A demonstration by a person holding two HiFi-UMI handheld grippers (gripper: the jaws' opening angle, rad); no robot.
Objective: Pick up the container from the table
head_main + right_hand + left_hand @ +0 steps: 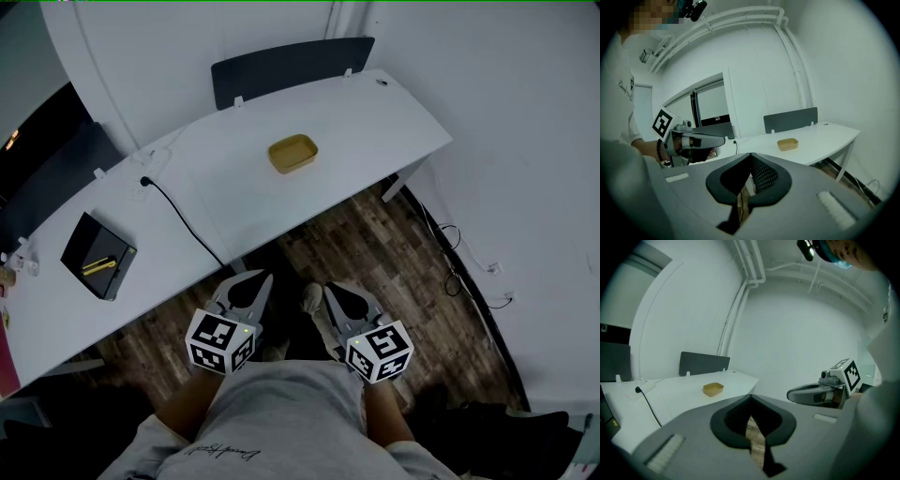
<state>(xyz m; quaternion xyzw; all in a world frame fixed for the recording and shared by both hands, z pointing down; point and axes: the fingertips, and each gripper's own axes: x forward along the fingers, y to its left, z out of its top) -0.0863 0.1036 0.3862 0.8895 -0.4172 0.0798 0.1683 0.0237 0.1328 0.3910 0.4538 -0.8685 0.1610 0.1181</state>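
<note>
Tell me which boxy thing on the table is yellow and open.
The shallow yellow container near the table's middle; the other, at the left, is a black box.

Left tongs (261, 278), right tongs (330, 291) side by side, both apparently closed, empty.

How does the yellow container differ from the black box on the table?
The container is yellow and round-cornered; the black box is flat and square-cornered. The container sits mid-table, open-topped; the black box lies toward the left, with a small yellow item on top. Both rest on the white table.
</note>
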